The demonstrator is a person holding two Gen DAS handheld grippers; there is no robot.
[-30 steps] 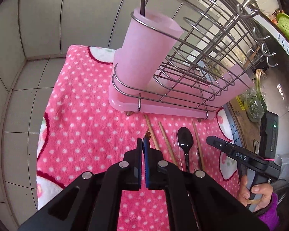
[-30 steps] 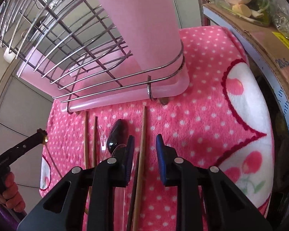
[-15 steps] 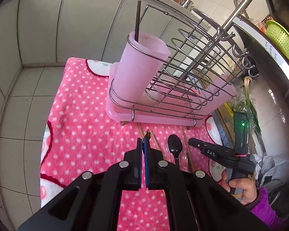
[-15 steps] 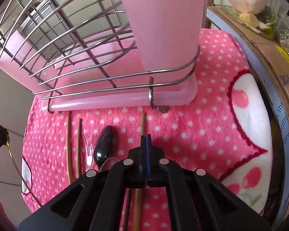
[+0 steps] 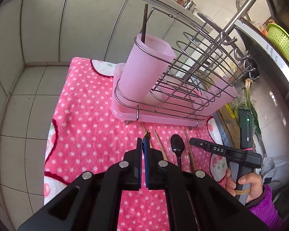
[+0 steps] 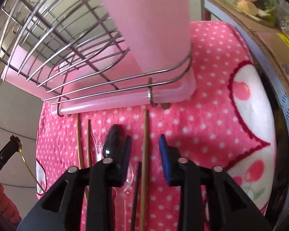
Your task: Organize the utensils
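1. Since half a second earlier, the right gripper [image 6: 145, 154] has parted its jaws, which were pressed together then; a wooden chopstick [image 6: 145, 144] lies on the cloth between the open pads, not pinched.
2. Left gripper [image 5: 141, 154]: jaws together, clamped on the gold handle of a thin utensil [image 6: 25, 161]; its far end is out of view.
3. Black spoon [image 6: 111, 144], clear plastic fork [image 6: 98, 146] and further chopsticks [image 6: 83, 140] lie side by side on the pink dotted towel [image 5: 86, 127], just left of the right gripper.
4. Beyond them stands the wire dish rack [image 5: 192, 80] on its pink tray.
5. Pink utensil cup [image 5: 144, 73] sits in the rack's end ring, one dark stick [image 5: 144, 25] upright inside.
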